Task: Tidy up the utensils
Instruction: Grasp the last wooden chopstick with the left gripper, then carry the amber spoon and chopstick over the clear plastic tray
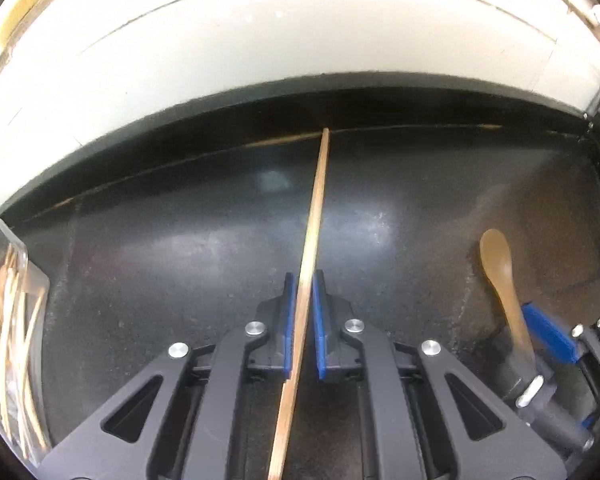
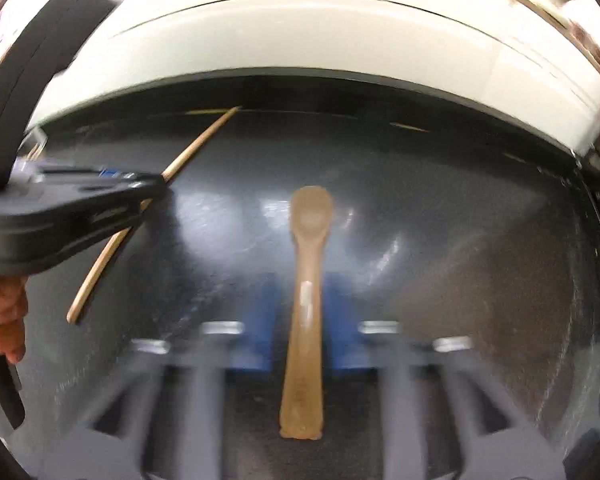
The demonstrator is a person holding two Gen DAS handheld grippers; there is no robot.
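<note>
Left gripper (image 1: 305, 320): black frame, triangular cut-outs, silver screws, blue fingers (image 1: 288, 320). Right gripper (image 2: 298, 320): same build, blurred.

Your left gripper (image 1: 303, 320) tilted steeply down, blue pads (image 1: 319, 332) clamped on a thin wooden stick (image 1: 314, 220), your right gripper (image 2: 300, 320) pitched down likewise, closed on a brown spoon (image 2: 306, 280), your bare hand (image 2: 4, 312) gripping the left handle

Bright overhead glare on dark countertop (image 1: 220, 240), fisheye-bent edges, right wrist view motion-blurred, pale wall overexposed
</note>
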